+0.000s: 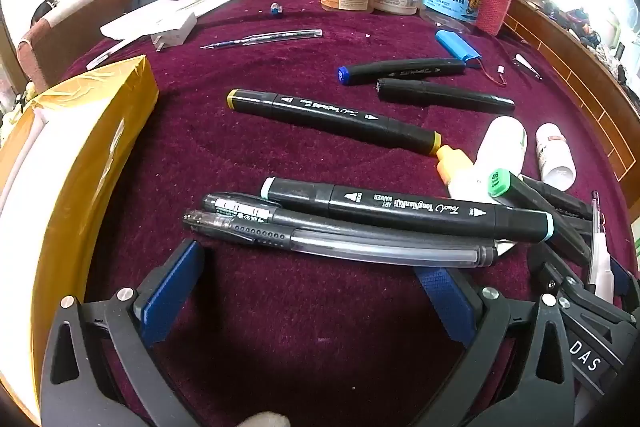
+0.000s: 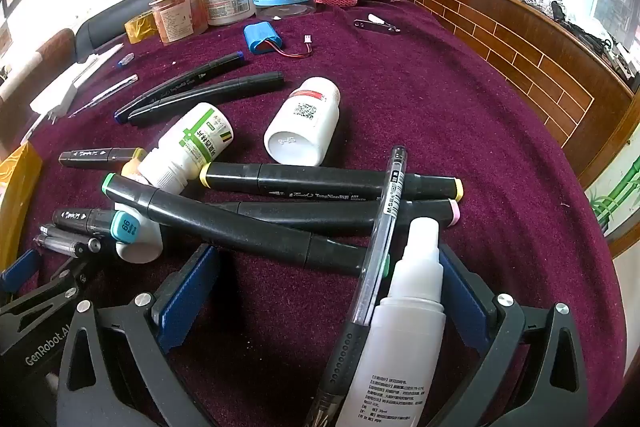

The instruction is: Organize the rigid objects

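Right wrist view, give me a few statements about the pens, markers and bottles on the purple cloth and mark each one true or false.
1. The white spray bottle lies between the right gripper's open fingers. True.
2. Both white pill bottles stand upright. False: the green-label bottle and the red-label bottle both lie on their sides.
3. A clear pen lies across the black markers. True: it crosses the yellow-capped marker.
4. The blue battery pack sits on top of the markers. False: it lies apart on the cloth, near the jars.
5. The left gripper is shut on a pen. False: its fingers are open and hold nothing.
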